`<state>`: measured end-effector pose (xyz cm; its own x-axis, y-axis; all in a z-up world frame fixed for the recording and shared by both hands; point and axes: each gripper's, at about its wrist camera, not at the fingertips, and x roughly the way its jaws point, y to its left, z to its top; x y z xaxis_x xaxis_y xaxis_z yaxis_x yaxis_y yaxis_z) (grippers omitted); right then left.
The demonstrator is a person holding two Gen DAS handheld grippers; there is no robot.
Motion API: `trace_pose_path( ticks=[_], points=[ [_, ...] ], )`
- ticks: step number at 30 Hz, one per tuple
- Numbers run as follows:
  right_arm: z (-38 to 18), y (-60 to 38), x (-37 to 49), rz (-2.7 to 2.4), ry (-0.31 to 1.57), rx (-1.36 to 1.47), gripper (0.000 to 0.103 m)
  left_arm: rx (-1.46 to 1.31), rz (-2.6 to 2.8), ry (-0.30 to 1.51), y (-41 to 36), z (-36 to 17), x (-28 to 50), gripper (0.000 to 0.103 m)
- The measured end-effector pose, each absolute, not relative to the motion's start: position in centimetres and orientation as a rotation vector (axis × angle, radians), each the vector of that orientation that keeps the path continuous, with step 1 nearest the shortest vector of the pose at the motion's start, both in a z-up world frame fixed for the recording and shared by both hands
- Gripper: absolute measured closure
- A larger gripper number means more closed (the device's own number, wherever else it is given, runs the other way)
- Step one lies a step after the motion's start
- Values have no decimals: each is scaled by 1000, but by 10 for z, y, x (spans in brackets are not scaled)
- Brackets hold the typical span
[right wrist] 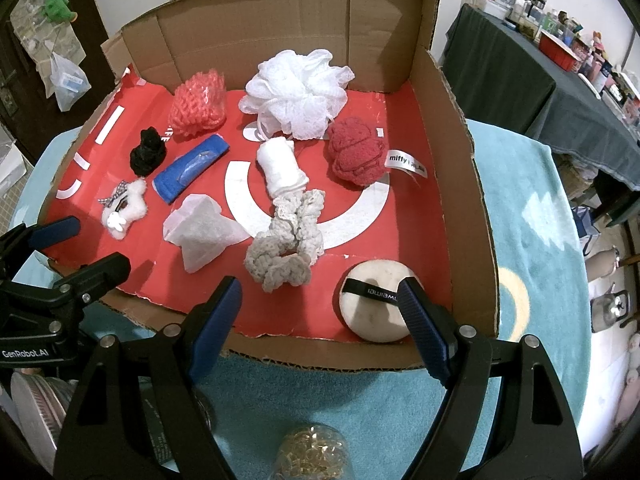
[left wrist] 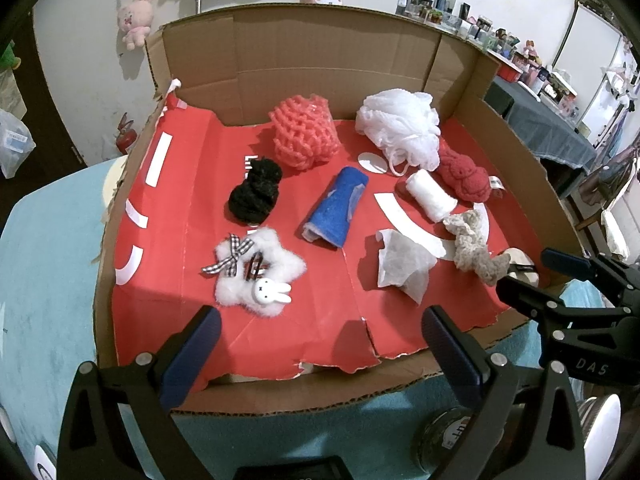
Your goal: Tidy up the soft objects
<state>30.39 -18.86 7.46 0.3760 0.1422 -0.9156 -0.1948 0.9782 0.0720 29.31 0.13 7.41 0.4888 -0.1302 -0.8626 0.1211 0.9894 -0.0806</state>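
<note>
An open cardboard box point(right wrist: 460, 184) lined with red paper holds the soft things. At the back sit a coral net sponge point(left wrist: 304, 132) and a white mesh loofah point(left wrist: 400, 124). In the middle lie a black scrunchie point(left wrist: 256, 192), a blue roll point(left wrist: 338, 204), a white roll point(right wrist: 282, 168) and a red knitted piece point(right wrist: 356, 152). Nearer the front are a fluffy white star clip point(left wrist: 256, 272), a crumpled tissue point(right wrist: 200, 228), a beige crocheted scrunchie point(right wrist: 288, 248) and a round puff point(right wrist: 372, 308). My left gripper point(left wrist: 320, 320) and right gripper point(right wrist: 320, 288) hover open over the front edge, holding nothing.
The box rests on a teal mat point(right wrist: 520, 240). A glass jar point(right wrist: 312, 452) stands just below the right gripper. A table under a dark cloth point(right wrist: 520, 72), crowded with small items, is at the right. Plush toys point(left wrist: 136, 20) hang on the back wall.
</note>
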Motion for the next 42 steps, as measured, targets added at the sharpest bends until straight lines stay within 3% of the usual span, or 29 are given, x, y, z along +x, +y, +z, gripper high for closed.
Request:
trace_pose_path(
  ticks=[9,19,24,31,42],
  points=[
    [89,-193,302,203,1137,-42,23,-76,-142,1003,14,100,281,1],
    [176,-202,234,230,914,-28,23,-33,-148,745,18,164,187,0],
    [194,-199,171,248,821,-67,12,-30,-176,658,12,165,126,0],
    [165,-198,103,214,774,-57,11,7,-119,617,1,127,76,0],
    [83,-197,75,141,852,-85,12,2,-83,765,-3,49,77,0]
  ],
)
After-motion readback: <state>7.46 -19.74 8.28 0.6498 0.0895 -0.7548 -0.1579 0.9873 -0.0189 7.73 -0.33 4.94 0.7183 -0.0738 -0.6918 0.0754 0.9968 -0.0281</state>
